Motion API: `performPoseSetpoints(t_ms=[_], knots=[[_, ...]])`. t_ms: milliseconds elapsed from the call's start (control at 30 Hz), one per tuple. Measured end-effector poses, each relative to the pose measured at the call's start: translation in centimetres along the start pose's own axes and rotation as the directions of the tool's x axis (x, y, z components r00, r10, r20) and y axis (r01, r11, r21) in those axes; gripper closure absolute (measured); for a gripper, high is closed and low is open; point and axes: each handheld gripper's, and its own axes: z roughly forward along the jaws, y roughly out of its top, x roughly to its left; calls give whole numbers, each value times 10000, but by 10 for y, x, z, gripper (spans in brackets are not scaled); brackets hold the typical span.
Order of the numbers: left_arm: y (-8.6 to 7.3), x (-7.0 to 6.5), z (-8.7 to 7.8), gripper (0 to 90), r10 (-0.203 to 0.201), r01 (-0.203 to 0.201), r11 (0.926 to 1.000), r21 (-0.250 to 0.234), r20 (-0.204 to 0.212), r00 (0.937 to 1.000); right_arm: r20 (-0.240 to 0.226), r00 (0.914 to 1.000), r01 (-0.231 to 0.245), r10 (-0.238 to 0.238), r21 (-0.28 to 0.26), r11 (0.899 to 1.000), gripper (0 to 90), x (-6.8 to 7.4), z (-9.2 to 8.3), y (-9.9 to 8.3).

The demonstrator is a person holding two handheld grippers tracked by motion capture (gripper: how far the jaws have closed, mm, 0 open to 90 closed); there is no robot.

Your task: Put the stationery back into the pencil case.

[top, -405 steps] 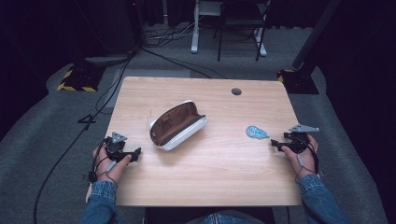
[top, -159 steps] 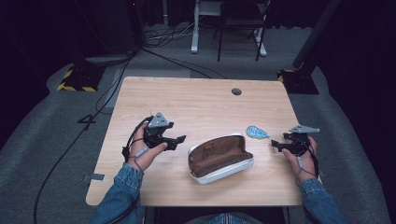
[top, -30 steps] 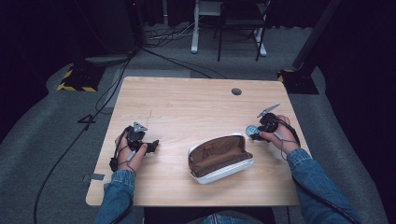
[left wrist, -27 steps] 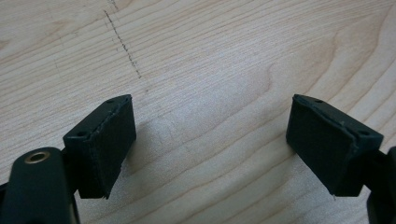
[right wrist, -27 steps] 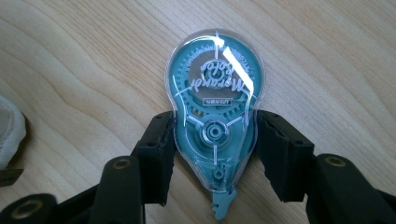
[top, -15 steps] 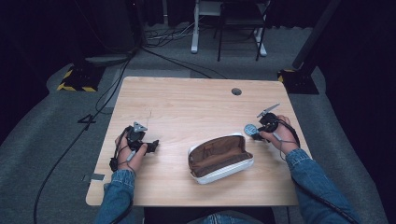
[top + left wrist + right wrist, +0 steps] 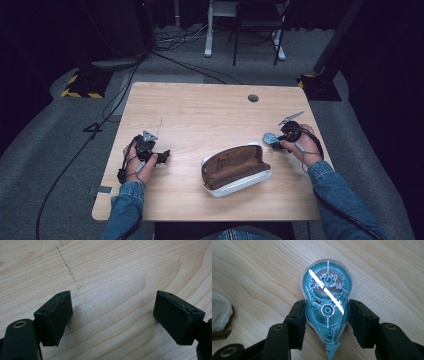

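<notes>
Pale wood grain of the table [image 7: 112,270] is seen between the pads of the left gripper [image 7: 159,156], whose jaws are spread wide apart over bare tabletop with nothing between them. To that gripper's right, an open pencil case [image 7: 236,169] with a brown lining and white shell is laid on the table, well apart from it. Just beyond the case, at the right gripper [image 7: 327,323], a teal correction tape dispenser [image 7: 326,302] is clamped flat on the wood, its narrow tip pointed back toward the hand, both pads pressed against its sides.
</notes>
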Motion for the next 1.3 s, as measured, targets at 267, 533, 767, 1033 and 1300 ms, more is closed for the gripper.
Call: performPoseSetpoints(t_ms=[267,533,767,1033,1300], knots=[[1,1,1,159,-6,6,10000,14,1,10000,45,10000,-40,41,-280,9996,502,1,-10,0],[2,1,1,159,17,-17,10000,27,7,10000,75,9999,-110,115,-647,9978,503,3,-24,-1],[2,1,1,159,19,-19,10000,29,9,10000,74,10000,-10,17,-986,9951,502,5,-43,0],[2,1,2,159,11,-11,10000,33,10,10000,129,9997,239,-224,-1233,9921,502,13,-64,1],[3,1,2,159,-47,47,10000,24,6,10000,117,9985,547,-536,-1410,9885,502,26,-81,4]])
